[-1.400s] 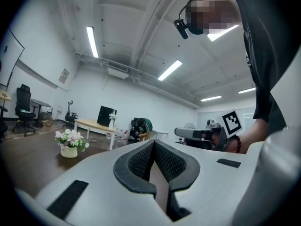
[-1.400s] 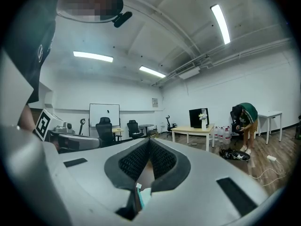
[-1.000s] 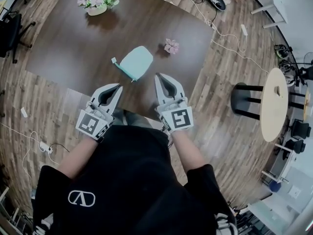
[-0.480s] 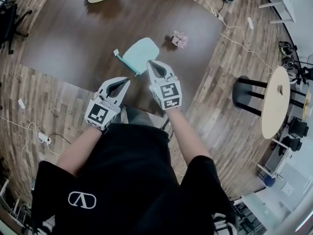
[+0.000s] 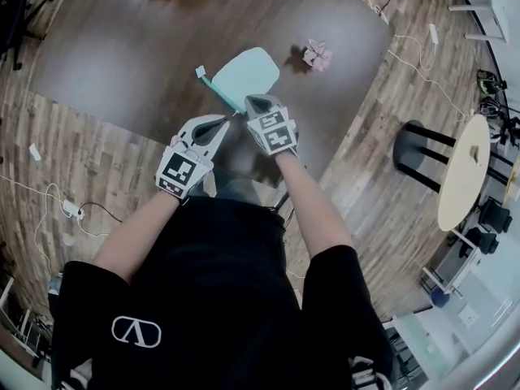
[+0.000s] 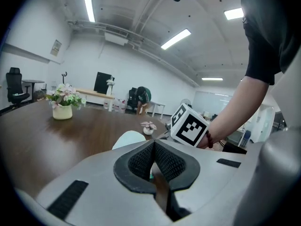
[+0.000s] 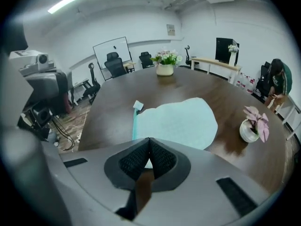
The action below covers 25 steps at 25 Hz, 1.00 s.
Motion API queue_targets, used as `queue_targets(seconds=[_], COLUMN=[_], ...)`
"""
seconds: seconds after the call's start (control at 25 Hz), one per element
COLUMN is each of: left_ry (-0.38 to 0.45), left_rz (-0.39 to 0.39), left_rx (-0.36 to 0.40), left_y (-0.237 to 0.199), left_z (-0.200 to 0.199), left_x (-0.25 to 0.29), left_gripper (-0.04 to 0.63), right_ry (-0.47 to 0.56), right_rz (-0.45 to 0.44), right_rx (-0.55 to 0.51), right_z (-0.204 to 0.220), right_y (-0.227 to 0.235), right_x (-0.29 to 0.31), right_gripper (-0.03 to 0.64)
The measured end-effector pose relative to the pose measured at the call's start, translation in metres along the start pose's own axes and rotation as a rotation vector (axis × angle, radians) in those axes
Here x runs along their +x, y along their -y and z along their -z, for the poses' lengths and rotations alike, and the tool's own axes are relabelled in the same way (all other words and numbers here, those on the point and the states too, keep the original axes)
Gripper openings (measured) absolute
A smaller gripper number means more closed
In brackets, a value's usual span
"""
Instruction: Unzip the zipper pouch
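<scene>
A mint-green zipper pouch point(image 5: 246, 73) lies flat on the dark wooden table point(image 5: 122, 55). Its darker teal zipper point(image 7: 135, 124) runs along the left edge and ends in a white tab point(image 7: 138, 105). My right gripper point(image 5: 253, 101) is shut, with its tips at the pouch's near edge point(image 7: 176, 119) and nothing between them. My left gripper point(image 5: 230, 121) is also shut and empty. It sits just left of and behind the right one, short of the pouch point(image 6: 129, 137).
A small pot with a pink plant point(image 5: 317, 54) stands right of the pouch. A flower vase point(image 7: 164, 64) sits at the table's far end. A black stool point(image 5: 422, 149) and a round pale table point(image 5: 465, 173) stand on the wood floor to the right.
Both grippers have moved forward toward the pouch. The right one now reaches its near edge and the left one has closed in beside it. Both stayed shut.
</scene>
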<state>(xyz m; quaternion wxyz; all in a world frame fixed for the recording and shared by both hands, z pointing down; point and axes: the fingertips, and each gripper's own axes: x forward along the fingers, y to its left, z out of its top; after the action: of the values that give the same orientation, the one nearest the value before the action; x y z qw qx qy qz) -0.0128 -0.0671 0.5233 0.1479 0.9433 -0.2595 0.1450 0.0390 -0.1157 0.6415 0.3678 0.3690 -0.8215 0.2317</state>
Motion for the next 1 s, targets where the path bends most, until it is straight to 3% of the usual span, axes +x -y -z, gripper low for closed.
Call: queue_targets(seconds=[0.56, 0.72, 0.88, 1.0], left_ry=[-0.089, -0.212, -0.382, -0.452], left_rz=[0.008, -0.035, -0.036, -0.034], left_rx=[0.001, 0.001, 0.003, 0.004], left_y=[-0.005, -0.012, -0.012, -0.013], left_z=[0.036, 0.063, 0.098, 0.115], left_x=[0.019, 0.027, 0.039, 0.05], left_gripper=[0.003, 0.003, 0.003, 0.005], right_ry=[-0.106, -0.119, -0.12, -0.115], right_rz=[-0.033, -0.037, -0.042, -0.046], right_rx=[0.003, 0.012, 0.019, 0.024], right_z=[0.035, 0.039, 0.04, 0.041], right_y=[-0.009, -0.009, -0.009, -0.008], right_x=[0.024, 0.027, 0.028, 0.029], right_gripper=[-0.002, -0.002, -0.002, -0.002])
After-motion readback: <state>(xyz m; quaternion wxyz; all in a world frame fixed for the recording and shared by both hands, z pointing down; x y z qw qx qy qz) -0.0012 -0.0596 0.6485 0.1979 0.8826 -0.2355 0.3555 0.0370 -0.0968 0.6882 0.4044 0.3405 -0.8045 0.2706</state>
